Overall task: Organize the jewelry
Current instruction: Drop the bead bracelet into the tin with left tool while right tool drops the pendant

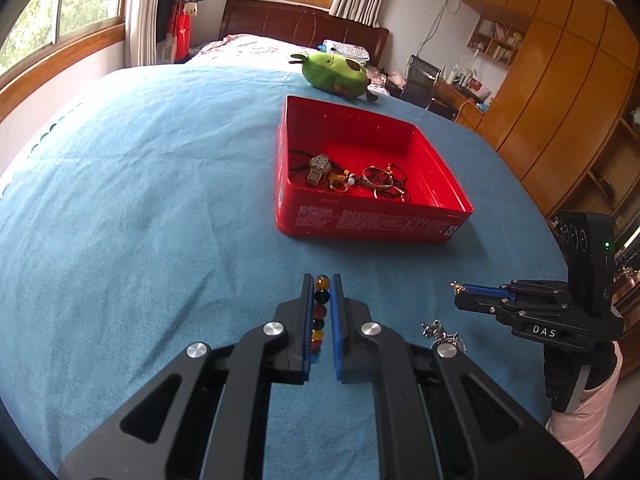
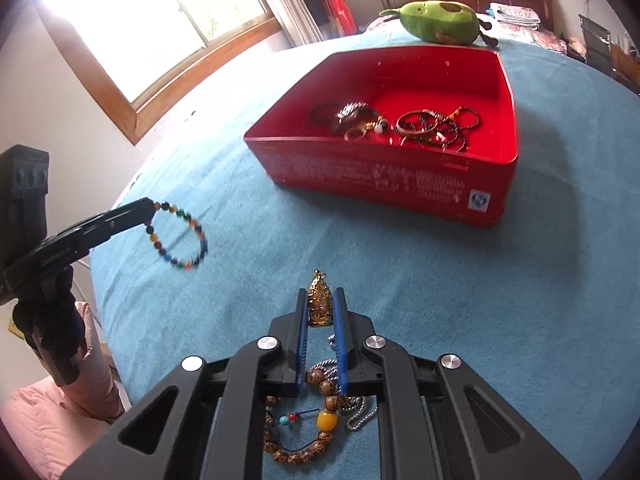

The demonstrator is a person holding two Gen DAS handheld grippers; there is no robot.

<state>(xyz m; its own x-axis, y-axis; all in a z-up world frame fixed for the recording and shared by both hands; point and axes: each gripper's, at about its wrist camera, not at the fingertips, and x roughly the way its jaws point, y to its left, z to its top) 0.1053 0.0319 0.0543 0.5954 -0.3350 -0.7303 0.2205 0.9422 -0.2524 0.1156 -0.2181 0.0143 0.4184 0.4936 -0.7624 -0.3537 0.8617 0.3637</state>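
Note:
My left gripper (image 1: 322, 280) is shut on a bracelet of coloured beads (image 1: 321, 298), held above the blue bedspread. In the right wrist view the same bracelet (image 2: 176, 261) hangs as a loop from the left gripper (image 2: 150, 202). My right gripper (image 2: 322, 294) is shut on a gold pendant (image 2: 320, 304), whose silver chain (image 2: 360, 412) trails down behind the fingers. The left wrist view shows the right gripper (image 1: 458, 289) side-on at the right. An open red box (image 1: 360, 224) lies ahead with several rings, bangles and necklaces (image 1: 360, 178) inside, also seen as red box (image 2: 380, 176).
A wooden bead bracelet with a yellow bead (image 2: 325, 420) lies on the bedspread (image 2: 440, 300) under my right gripper. A green avocado plush (image 1: 334, 72) sits behind the box. The bed edge drops off at the right towards wooden wardrobes (image 1: 560, 100).

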